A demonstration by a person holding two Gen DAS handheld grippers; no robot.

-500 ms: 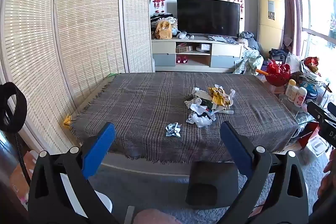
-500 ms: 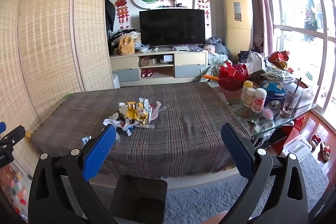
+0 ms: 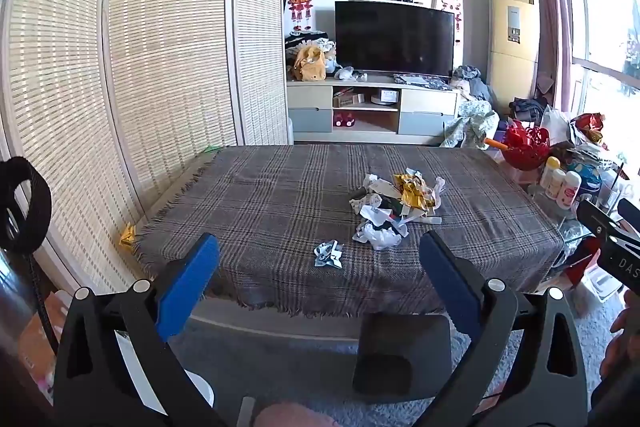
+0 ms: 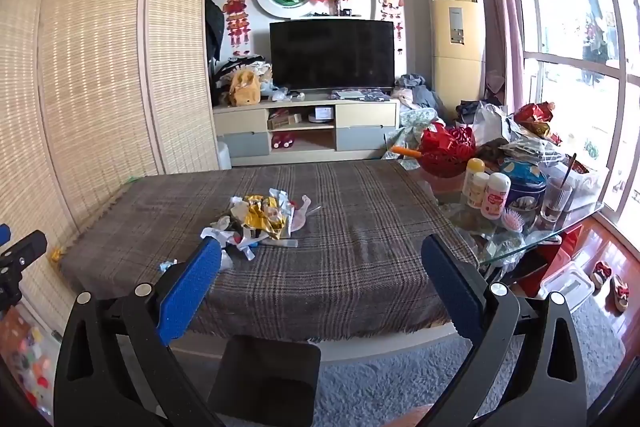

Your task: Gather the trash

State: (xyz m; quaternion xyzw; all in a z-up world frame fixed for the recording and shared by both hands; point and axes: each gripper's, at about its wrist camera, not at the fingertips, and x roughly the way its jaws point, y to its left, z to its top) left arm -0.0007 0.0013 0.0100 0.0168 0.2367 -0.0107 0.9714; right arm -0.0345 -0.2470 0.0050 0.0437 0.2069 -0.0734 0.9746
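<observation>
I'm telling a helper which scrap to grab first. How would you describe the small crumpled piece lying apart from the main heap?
Find the table under the grey plaid cloth. A heap of wrappers with a gold foil piece sits near its middle. The scrap lies alone on the cloth, nearer the front edge: small, crumpled, white with pale blue.

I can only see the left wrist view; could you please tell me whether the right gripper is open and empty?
Observer: Yes, the right gripper is wide open with nothing between its pads, pointing over the trash pile.
Operator: Thank you. Is there anything small at my far right that I am missing?
Observer: A pink hairbrush lies on the glass table, just in front of the bottles.
</observation>
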